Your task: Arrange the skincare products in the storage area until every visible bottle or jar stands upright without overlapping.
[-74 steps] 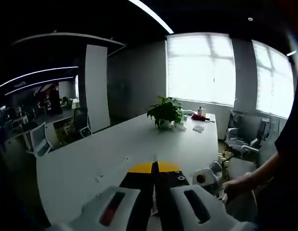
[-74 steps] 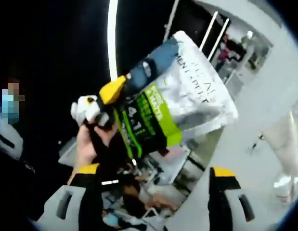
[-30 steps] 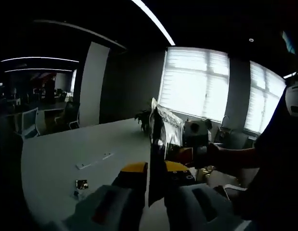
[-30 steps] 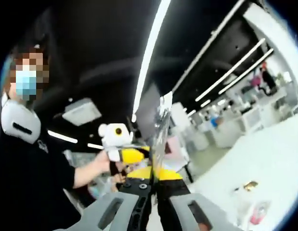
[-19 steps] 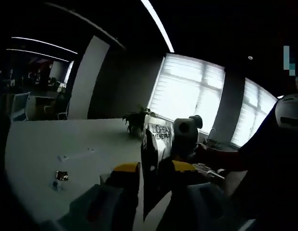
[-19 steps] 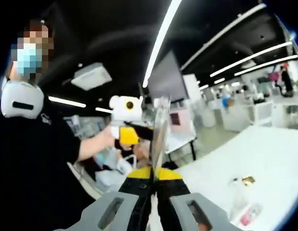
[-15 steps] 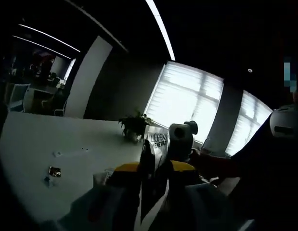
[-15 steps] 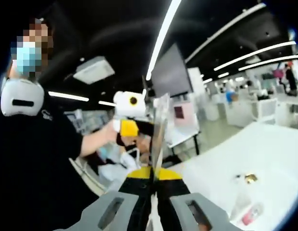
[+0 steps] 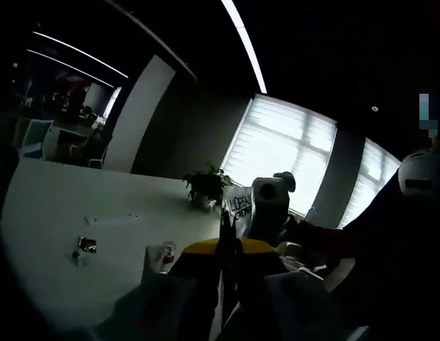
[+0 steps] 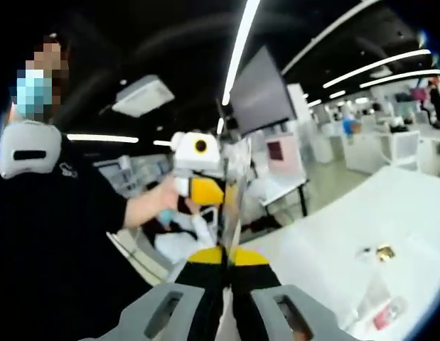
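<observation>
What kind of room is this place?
Probably an open-plan office: a long white table with a potted plant by big windows with blinds, rows of desks farther off, and strip lights overhead.

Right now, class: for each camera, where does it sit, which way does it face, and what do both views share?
Left gripper view: rides the left tool, faces the windows and plant across the white table; the person's sleeve shows.
Right gripper view: rides the right tool, faces the person and office beyond.
Shared: the pouch, pinched edge-on by both tools; the table.
</observation>
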